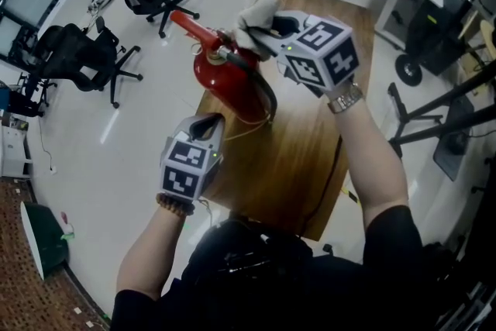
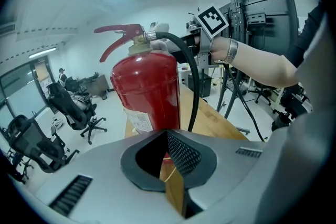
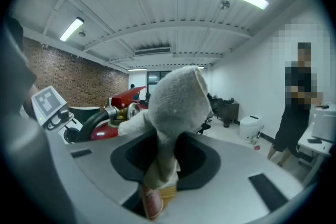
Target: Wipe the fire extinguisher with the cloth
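Wooden worktop (image 1: 310,167) fills the middle of a pale-floored office, and the person stands at its near end with both arms out over it. Nearest to them, the left gripper (image 1: 204,123) has its jaws pressed together on nothing. It points down at the foot of the fire extinguisher (image 1: 232,85), just beside the base; I cannot tell whether it touches.

The extinguisher stands upright near the worktop's left edge. Above it, the right gripper (image 1: 263,33) pinches a bunched cloth (image 1: 262,5), whose loose end rises past the jaws. The cloth is up at the valve head, close against the brass neck, though contact is hard to confirm.

I judge the wiping is at the top fittings, with the cylinder not yet covered. The next move calls for pressing the cloth onto the metal and drawing it round the neck and down the red wall. The left gripper would need to brace the base, since a tall, narrow cylinder like this may rock or slide under a sideways rub.

The body is glossy red with a pale label (image 2: 139,120) low on one side. A black hose (image 1: 263,93) loops down from the neck, and a red lever (image 1: 190,25) juts out from the top. Beyond the worktop, black office chairs (image 1: 85,54) stand well apart on the floor.
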Motion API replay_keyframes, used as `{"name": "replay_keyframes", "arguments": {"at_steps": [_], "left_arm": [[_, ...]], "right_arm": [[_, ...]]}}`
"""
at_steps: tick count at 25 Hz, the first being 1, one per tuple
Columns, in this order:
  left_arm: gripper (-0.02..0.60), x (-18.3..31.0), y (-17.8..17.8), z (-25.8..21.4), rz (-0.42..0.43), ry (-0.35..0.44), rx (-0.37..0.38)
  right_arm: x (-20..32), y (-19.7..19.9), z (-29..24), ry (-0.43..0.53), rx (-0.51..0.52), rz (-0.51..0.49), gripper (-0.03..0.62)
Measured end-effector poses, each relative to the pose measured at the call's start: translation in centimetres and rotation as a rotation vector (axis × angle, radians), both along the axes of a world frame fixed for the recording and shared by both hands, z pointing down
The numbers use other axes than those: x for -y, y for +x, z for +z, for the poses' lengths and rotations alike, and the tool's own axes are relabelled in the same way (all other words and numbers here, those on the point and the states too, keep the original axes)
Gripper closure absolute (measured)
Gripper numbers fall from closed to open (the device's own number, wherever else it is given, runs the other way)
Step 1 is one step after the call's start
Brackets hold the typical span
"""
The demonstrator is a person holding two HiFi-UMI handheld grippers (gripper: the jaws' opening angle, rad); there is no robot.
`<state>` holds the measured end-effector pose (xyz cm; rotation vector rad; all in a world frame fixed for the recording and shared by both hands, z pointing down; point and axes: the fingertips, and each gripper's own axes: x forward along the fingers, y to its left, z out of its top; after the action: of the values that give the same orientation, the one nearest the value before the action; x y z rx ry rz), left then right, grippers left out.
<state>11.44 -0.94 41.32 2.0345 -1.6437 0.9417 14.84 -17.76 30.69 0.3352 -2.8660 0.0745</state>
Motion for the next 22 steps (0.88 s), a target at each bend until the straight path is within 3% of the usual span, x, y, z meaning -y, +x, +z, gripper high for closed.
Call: {"name": "replay_keyframes", "arguments": {"at_steps": [12,22], "left_arm": [[0.581,0.7,-0.9,2.1,-0.023,-0.047,-0.004],[0.581,1.0,-1.8,4.2,-0.056,-0.094,-0.015]], "right_arm": [[1.9,-0.6,11.2,-0.259,-0.042,-0.022,0.48],[2.3,-1.8,20.1,-0.385,-0.126,-0.031,0.48]]}}
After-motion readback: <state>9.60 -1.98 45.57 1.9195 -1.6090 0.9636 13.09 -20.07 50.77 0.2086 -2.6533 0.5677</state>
